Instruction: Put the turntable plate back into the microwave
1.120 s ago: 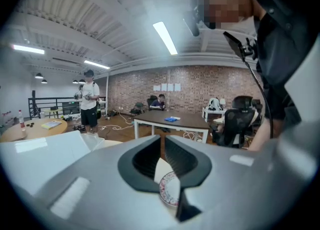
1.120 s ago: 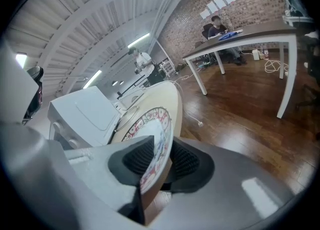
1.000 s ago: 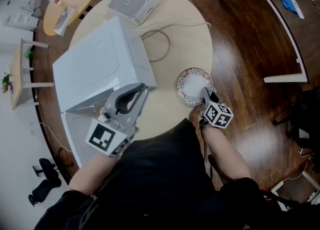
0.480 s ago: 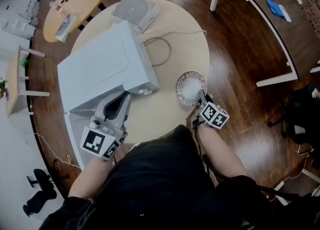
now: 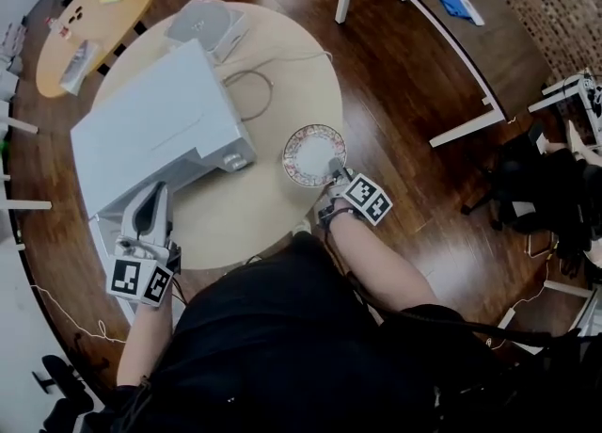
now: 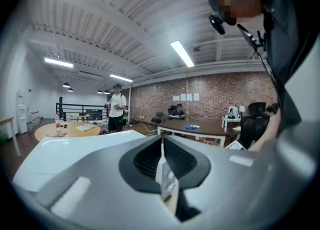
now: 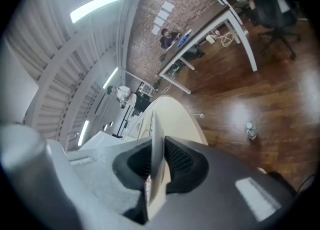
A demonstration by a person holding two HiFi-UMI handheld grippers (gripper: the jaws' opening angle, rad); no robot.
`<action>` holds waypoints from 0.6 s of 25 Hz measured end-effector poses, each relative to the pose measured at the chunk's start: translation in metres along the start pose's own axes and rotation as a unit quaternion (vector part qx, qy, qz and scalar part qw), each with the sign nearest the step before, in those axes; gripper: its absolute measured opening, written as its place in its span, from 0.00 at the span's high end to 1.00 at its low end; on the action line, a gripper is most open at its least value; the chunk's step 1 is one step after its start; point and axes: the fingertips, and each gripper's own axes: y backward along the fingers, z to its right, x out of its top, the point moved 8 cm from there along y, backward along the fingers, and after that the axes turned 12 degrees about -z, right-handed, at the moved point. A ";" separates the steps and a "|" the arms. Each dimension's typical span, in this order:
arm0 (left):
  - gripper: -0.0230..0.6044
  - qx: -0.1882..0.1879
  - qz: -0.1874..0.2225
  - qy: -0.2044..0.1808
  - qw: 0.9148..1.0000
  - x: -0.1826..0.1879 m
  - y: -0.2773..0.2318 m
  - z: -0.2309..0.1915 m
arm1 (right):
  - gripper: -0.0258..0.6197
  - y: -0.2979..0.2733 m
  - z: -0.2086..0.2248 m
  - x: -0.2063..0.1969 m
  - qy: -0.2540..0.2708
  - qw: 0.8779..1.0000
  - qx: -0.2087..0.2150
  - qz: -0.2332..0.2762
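Note:
The turntable plate [image 5: 313, 154], white with a patterned rim, is on the round table to the right of the white microwave [image 5: 155, 130]. My right gripper [image 5: 336, 175] is at its near rim. In the right gripper view the plate [image 7: 156, 124] stands edge-on between the jaws, which have just been closing and now pinch it. My left gripper [image 5: 152, 192] is shut with nothing in it, at the microwave's front left, by the open door [image 5: 99, 224]. In the left gripper view its pads meet [image 6: 162, 144], and the microwave's top [image 6: 65, 149] lies ahead.
The round wooden table [image 5: 273, 205] also carries a white box [image 5: 202, 22] and a looped cable [image 5: 254, 83] behind the microwave. A second round table [image 5: 94, 8] is at far left, a long desk's white legs [image 5: 423, 17] at right. A person [image 6: 116, 109] stands in the distance.
My left gripper has swung left, from the microwave's front corner to the open door side. The right gripper has stayed at the plate's near rim and rolled.

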 end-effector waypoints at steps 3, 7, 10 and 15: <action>0.94 0.010 0.008 -0.002 1.000 -0.006 0.011 -0.002 | 0.91 0.006 -0.002 0.001 -0.027 0.999 0.016 0.011; 0.95 0.009 0.021 0.011 1.000 -0.017 0.008 -0.002 | 0.91 0.026 0.001 0.014 -0.032 0.999 0.016 0.041; 0.95 0.019 0.033 0.010 0.999 -0.017 0.020 -0.013 | 0.91 0.026 -0.014 0.012 -0.041 0.997 0.033 0.055; 0.96 0.044 0.044 0.011 0.998 -0.024 0.044 -0.027 | 0.91 0.033 -0.035 0.000 -0.057 0.994 0.067 0.060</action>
